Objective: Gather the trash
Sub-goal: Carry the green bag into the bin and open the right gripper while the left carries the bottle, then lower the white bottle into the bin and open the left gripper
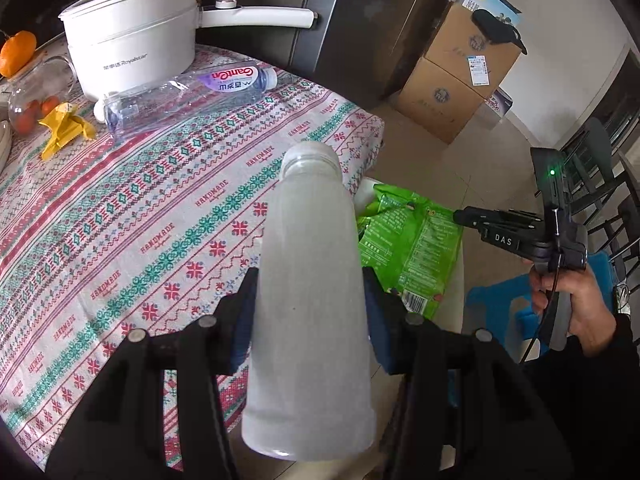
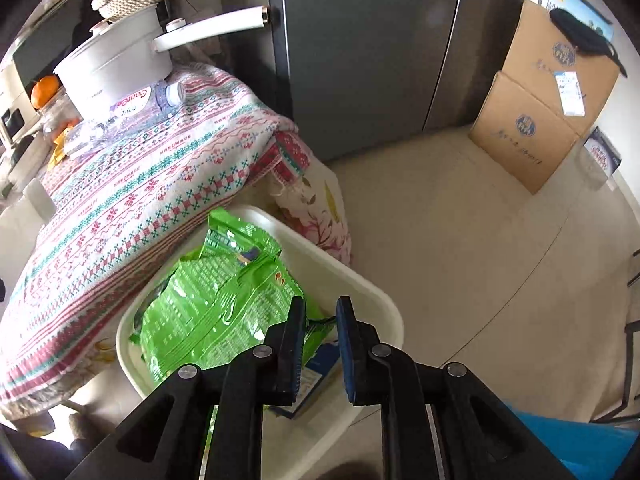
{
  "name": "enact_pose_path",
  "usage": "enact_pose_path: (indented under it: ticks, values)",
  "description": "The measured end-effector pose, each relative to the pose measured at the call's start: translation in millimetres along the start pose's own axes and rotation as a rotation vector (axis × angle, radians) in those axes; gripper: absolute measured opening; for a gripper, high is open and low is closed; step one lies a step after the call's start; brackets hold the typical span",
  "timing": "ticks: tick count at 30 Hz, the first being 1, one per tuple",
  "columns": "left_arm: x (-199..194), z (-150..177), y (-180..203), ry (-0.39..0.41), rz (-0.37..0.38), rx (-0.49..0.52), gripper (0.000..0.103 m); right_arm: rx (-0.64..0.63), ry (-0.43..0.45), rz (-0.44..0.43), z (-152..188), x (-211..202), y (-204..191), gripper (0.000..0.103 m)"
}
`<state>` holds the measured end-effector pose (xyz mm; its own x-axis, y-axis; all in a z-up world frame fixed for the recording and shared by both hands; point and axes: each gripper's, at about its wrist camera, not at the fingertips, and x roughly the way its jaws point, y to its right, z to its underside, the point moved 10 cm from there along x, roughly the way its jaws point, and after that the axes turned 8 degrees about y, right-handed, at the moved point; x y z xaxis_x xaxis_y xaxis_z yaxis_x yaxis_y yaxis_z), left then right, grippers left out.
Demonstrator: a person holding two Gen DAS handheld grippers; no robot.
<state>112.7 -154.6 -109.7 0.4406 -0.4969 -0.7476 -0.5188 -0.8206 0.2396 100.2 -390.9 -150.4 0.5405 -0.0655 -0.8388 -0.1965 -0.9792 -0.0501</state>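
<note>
Your left gripper [image 1: 310,312] clamps the cloudy bottle [image 1: 308,300] beside the bin [image 2: 380,292]; your right gripper [image 2: 320,344], slightly parted, empty, hangs above it.

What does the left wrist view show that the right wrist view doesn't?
Only the left wrist view: the left claw clamped on a frosted white bottle, a yellow wrapper on the tablecloth, and the hand holding the right claw.

Only the right wrist view: the right claw open above the white bin, and a blue-and-white carton inside.

Both: the green bag in the bin, the clear bottle, the white pot, the cardboard boxes.
</note>
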Motion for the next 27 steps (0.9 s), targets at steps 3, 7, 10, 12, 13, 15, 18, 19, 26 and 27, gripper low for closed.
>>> enact_pose_path:
  ticks: [3, 7, 10, 12, 13, 15, 18, 19, 26, 27]
  values:
    - [4.9, 1.9, 9.9, -0.009, 0.014, 0.01, 0.051, 0.054, -0.007, -0.024, 0.2, -3.0, 0.6, 0.045]
    - [18.5, 6.7, 26.9, -0.039, 0.043, 0.022, 0.051, 0.092, 0.019, -0.053, -6.4, -19.7, 1.5, 0.051]
    - [33.9, 14.3, 44.4, -0.071, 0.065, 0.038, 0.051, 0.128, 0.032, -0.072, -9.4, -34.3, 3.8, 0.056]
    - [46.4, 20.3, 56.6, -0.099, 0.085, 0.044, 0.051, 0.14, 0.041, -0.089, -10.5, -43.1, 3.9, 0.057]
    - [52.7, 23.5, 62.5, -0.115, 0.095, 0.048, 0.051, 0.139, 0.048, -0.089, -11.5, -48.1, 4.3, 0.058]
    - [63.7, 28.8, 72.9, -0.139, 0.105, 0.06, 0.051, 0.129, 0.064, -0.08, -14.1, -55.0, 7.2, 0.059]
    - [73.4, 32.4, 85.3, -0.151, 0.128, 0.077, 0.051, 0.118, 0.074, -0.058, -14.7, -57.8, 11.6, 0.06]
    - [74.7, 31.5, 89.1, -0.147, 0.14, 0.081, 0.051, 0.118, 0.071, -0.056, -14.1, -57.4, 13.1, 0.061]
    - [70.4, 16.6, 86.1, -0.112, 0.137, 0.067, 0.064, 0.129, 0.062, -0.049, -10.9, -55.0, 19.3, 0.061]
    - [70.1, 14.8, 81.8, -0.109, 0.13, 0.06, 0.064, 0.13, 0.063, -0.049, -10.9, -54.9, 18.8, 0.061]
